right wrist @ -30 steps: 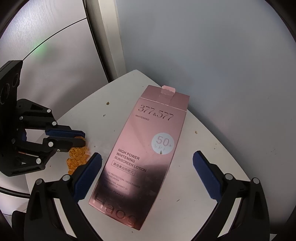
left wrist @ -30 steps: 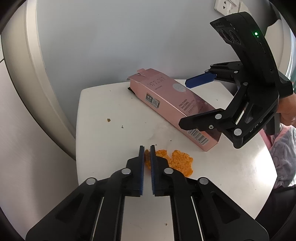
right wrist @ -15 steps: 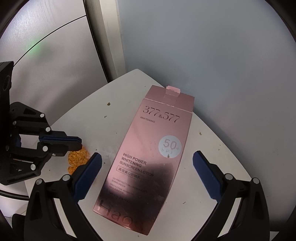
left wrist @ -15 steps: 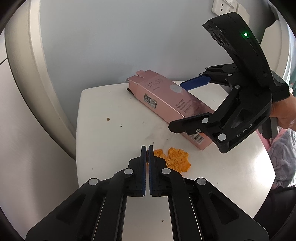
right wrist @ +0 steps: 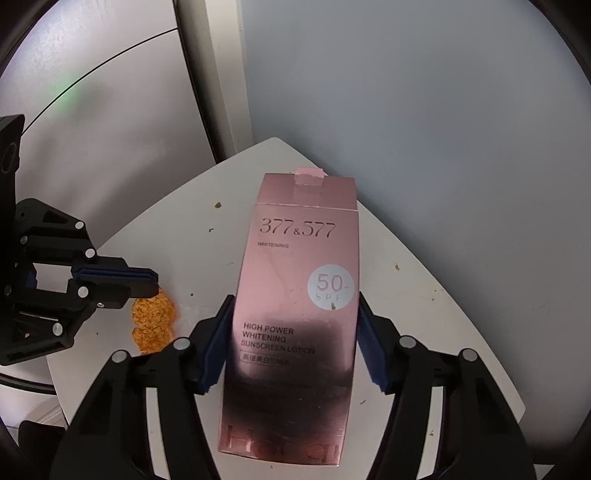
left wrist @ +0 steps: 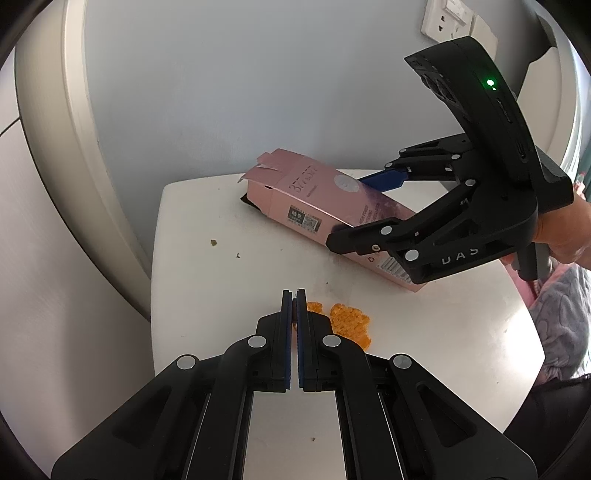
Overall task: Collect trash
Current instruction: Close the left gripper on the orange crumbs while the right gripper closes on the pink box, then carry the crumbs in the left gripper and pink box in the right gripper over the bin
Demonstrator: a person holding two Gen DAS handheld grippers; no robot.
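A pink sunscreen box (right wrist: 295, 280) lies on the small white table (right wrist: 207, 266). My right gripper (right wrist: 293, 306) straddles it, its jaws closing, and both blue pads (right wrist: 216, 347) touch the box's long sides. The left wrist view shows the same box (left wrist: 314, 206) inside the right gripper (left wrist: 356, 210). An orange scrap (left wrist: 349, 321) lies near the table's front. My left gripper (left wrist: 294, 293) is shut, with the scrap's near edge pinched between its pads. In the right wrist view the left gripper (right wrist: 155, 282) sits just above the scrap (right wrist: 153, 319).
Small crumbs (left wrist: 213, 242) dot the table near its left edge. A grey wall stands right behind the table, with a socket (left wrist: 447, 18) high up. A person's hand (left wrist: 565, 236) holds the right gripper, and a patterned cloth (left wrist: 561, 317) lies beyond the table's right edge.
The right jaws have come in from wide open to the box's sides, and the box has turned straight between them. The left jaws went from a thin gap to fully shut at the scrap's edge.
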